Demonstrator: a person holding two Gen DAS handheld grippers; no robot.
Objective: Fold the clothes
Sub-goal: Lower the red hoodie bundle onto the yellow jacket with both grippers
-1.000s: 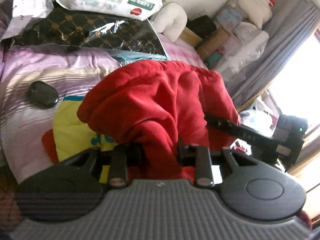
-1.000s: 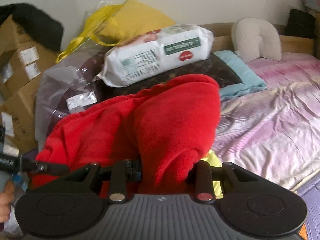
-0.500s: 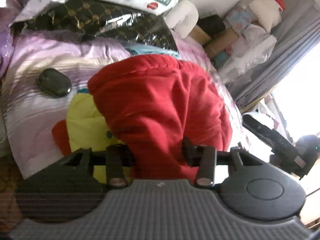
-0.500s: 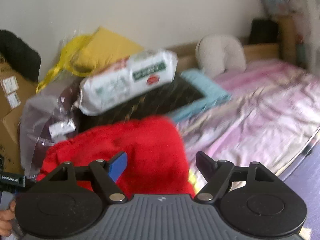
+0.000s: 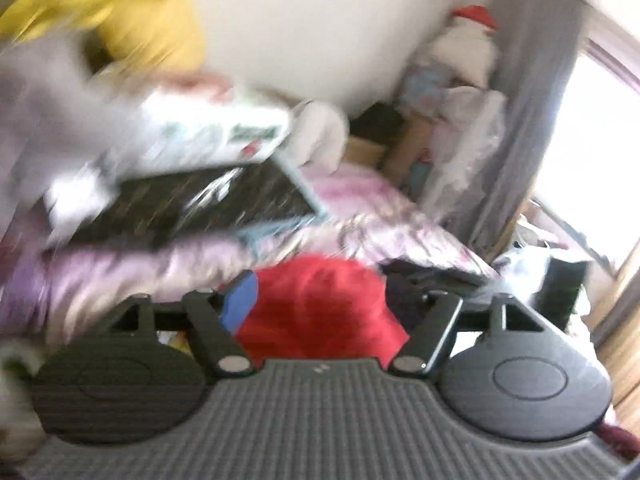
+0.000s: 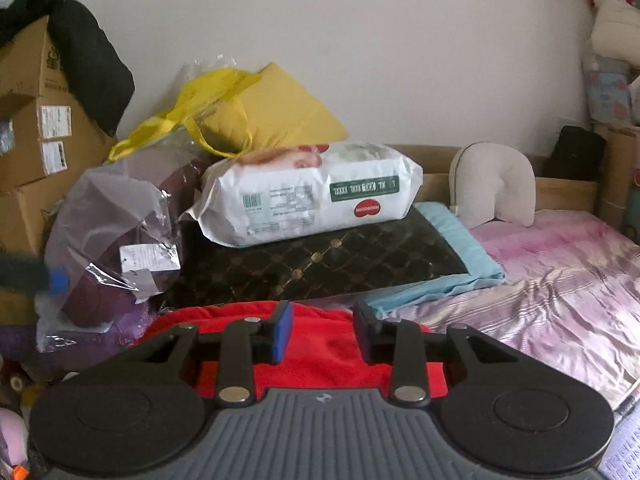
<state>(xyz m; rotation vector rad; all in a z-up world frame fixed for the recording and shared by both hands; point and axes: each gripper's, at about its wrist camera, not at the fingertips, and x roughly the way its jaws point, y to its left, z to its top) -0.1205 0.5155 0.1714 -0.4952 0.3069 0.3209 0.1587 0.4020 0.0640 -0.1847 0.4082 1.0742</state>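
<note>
Both grippers released: left gripper (image 5: 320, 304) and right gripper (image 6: 322, 334) spread apart, holding nothing. Red garment (image 6: 320, 352) lies on the bed (image 6: 560, 280) below them. Fold looks laid down; neatness unclear.

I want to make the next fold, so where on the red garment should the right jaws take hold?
Probably the far edge of the red garment, where it meets the striped bedsheet. It lies flat there, right ahead of the open right gripper, so come in low from the near side, straight ahead, to pinch that edge.
</note>
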